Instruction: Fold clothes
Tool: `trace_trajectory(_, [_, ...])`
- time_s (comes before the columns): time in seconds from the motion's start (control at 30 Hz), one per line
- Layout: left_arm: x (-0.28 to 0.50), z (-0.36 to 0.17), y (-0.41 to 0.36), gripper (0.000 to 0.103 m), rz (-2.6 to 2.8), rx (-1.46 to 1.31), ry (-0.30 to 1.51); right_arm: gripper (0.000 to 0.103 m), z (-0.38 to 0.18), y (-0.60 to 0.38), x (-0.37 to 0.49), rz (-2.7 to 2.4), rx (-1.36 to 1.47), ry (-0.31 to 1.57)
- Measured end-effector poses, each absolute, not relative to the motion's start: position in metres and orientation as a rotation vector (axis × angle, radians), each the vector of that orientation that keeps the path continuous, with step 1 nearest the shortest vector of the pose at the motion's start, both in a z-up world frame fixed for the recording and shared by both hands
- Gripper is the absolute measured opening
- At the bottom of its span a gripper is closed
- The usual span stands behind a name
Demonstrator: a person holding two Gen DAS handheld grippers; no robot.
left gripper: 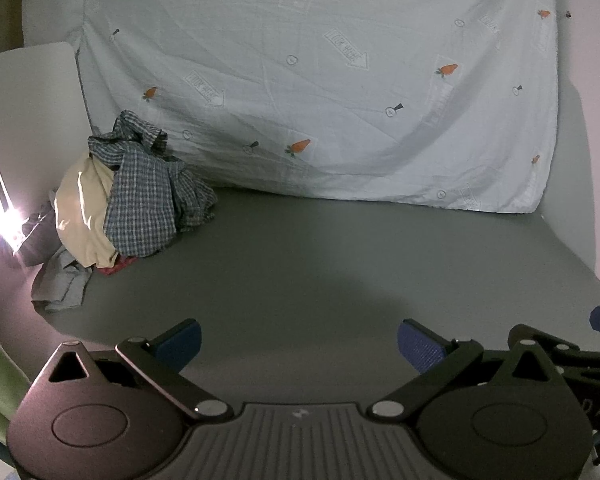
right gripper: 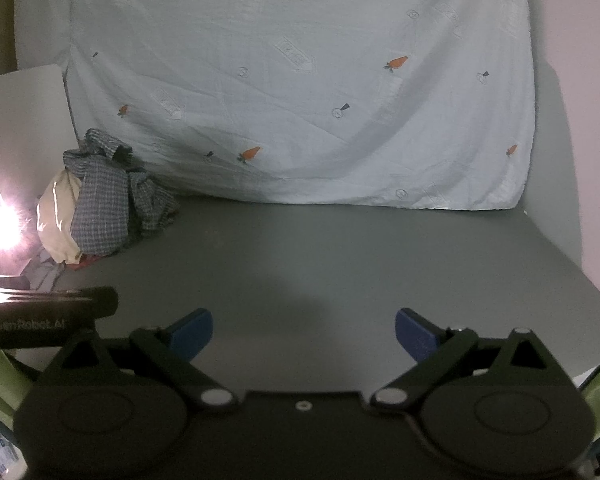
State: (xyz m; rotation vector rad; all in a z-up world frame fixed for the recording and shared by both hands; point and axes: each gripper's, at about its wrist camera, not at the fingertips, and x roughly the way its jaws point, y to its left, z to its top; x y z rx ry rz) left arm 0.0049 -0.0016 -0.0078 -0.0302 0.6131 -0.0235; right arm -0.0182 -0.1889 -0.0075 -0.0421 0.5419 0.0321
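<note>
Two black claws with blue finger pads hovered side by side over the near edge of a grey counter (left gripper: 300, 256). The left claw (left gripper: 299, 343) had its fingers spread wide apart and held nothing; the right claw (right gripper: 304, 335) was likewise spread wide and empty. A heap of unfolded clothes (left gripper: 124, 200) sat at the far left corner of the counter, well apart from both claws: a blue checked shirt (left gripper: 144, 204) draped over a cream garment (left gripper: 82, 208), with grey and red fabric beneath. A pale sheet printed with carrots (left gripper: 320, 80) hung behind the counter. A bright light (right gripper: 0, 224) glared at the left.
</note>
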Motion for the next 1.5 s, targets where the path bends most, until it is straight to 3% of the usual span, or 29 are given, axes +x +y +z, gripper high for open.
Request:
trace_trajectory(0.5, [0.02,-0.023,-0.022,0.103,-0.081,0.001,0.658,0.098,-0.023,-0.209,-0.006,-0.036,-0.019,0.579])
trace_trajectory(0.83, [0.11,-0.033,-0.062,0.103,-0.135,-0.118,0.756,0.097,-0.044,-0.265,0.078,0.017,-0.014,0.57])
trace_trajectory(1.03, [0.179,-0.026,-0.077,0.103,-0.108,-0.133,0.822,0.081,-0.053,-0.274,0.155,0.128,-0.079,0.587])
trace_trajectory(1.27, [0.231,-0.015,-0.064,0.096,0.03,-0.092,0.781,0.036,-0.067,-0.262,0.235,0.244,-0.173,0.612])
trace_trajectory(1.33, [0.238,-0.012,-0.051,0.085,0.107,-0.04,0.751,0.025,-0.071,-0.246,0.252,0.27,-0.208,0.616])
trace_trajectory(1.37, [0.241,-0.012,-0.041,0.077,0.146,-0.011,0.736,0.024,-0.073,-0.237,0.26,0.282,-0.229,0.615])
trace_trajectory(1.5, [0.258,-0.008,0.004,0.067,0.302,0.128,0.64,0.024,-0.077,-0.195,0.29,0.322,-0.305,0.596])
